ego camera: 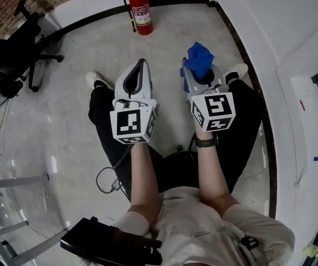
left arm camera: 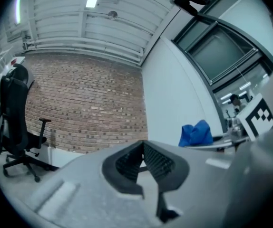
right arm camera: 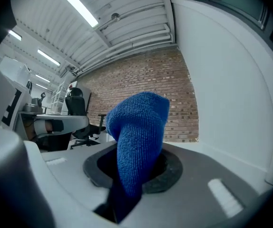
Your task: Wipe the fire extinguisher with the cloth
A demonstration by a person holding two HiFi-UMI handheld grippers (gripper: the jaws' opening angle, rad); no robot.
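The red fire extinguisher (ego camera: 140,10) stands upright on the floor by the far wall, well ahead of both grippers. A blue cloth (ego camera: 199,60) bunches up out of my right gripper (ego camera: 199,76), which is shut on it. In the right gripper view the cloth (right arm camera: 139,127) rises from between the jaws of that gripper (right arm camera: 136,160) and hides their tips. My left gripper (ego camera: 142,62) is held level with the right one, its jaws shut and empty. The left gripper view shows its tips (left arm camera: 143,144) meeting, with the cloth (left arm camera: 197,133) off to the right. The extinguisher shows in neither gripper view.
A black office chair (ego camera: 23,43) stands at the far left by the brick wall. White walls with a dark skirting (ego camera: 242,54) curve round the right side. A cable (ego camera: 108,179) lies on the floor by the person's legs. A metal frame (ego camera: 15,182) stands at lower left.
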